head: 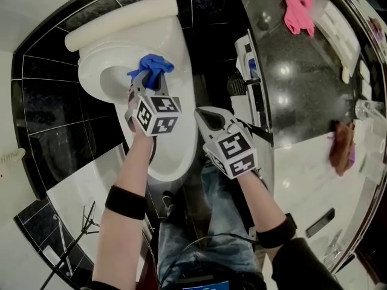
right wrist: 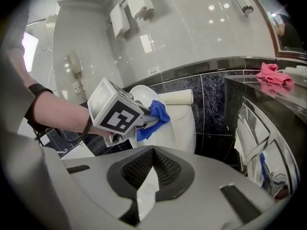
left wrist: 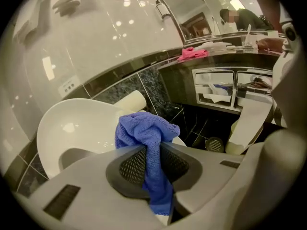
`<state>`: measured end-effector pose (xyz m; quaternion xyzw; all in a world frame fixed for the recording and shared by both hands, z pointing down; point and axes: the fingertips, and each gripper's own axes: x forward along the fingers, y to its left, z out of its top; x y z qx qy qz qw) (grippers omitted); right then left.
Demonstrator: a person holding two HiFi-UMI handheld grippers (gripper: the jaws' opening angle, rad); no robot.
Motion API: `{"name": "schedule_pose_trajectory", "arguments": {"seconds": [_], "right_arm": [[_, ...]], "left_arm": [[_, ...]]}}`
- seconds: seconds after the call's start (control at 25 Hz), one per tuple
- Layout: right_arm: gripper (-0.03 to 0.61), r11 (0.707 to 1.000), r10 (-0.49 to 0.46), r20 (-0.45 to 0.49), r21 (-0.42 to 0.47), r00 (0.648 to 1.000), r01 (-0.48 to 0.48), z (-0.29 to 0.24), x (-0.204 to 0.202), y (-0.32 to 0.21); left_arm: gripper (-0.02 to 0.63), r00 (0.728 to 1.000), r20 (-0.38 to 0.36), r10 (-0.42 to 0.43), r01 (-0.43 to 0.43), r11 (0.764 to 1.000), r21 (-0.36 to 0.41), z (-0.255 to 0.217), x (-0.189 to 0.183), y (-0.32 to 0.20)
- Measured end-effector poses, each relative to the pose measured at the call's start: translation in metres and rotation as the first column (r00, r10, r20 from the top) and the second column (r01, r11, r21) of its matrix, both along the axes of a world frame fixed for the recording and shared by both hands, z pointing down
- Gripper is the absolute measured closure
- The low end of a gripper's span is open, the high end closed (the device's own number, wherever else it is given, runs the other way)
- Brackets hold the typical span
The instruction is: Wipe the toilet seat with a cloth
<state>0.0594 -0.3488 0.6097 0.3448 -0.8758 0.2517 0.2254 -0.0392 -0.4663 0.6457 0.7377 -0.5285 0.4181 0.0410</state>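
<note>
My right gripper [right wrist: 152, 153], nearest me, is closed on nothing. My left gripper [left wrist: 152, 150] clamps a crumpled blue terry cloth [left wrist: 144, 133]. Its bunched top pokes past the jaws over the glossy white toilet seat [head: 91, 62]. I cannot tell whether they touch. The cloth's tail disappears under the gripper body.

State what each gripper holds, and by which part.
The left gripper pinches the blue cloth near its middle, a bunch poking out ahead; the right gripper is shut, empty.
</note>
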Motion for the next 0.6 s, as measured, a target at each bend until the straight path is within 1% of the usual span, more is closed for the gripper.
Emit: {"name": "schedule_pose_trajectory", "arguments": {"seconds": [0.16,0.24,0.36,0.6], "right_arm": [[0.557,1.000,0.011,-0.003,-0.001,1.000,-0.011,0.010,0.007,0.001],[0.557,1.000,0.020,-0.012,0.001,1.000,-0.020,0.020,0.013,0.003],[0.557,1.000,0.028,-0.021,0.004,0.999,-0.028,0.036,0.017,0.006],[0.557,0.999,0.029,-0.016,-0.017,0.999,-0.030,0.061,0.011,0.019]], "left_arm": [[0.545,0.999,0.023,0.032,-0.032,0.999,-0.025,0.016,0.008,0.000],[0.545,0.999,0.030,0.046,-0.044,0.998,-0.049,0.028,0.014,0.003],[0.545,0.998,0.025,0.051,-0.049,0.996,-0.081,0.048,0.023,0.010],[0.545,0.999,-0.003,0.054,-0.054,0.990,-0.132,0.101,0.033,0.029]]}}
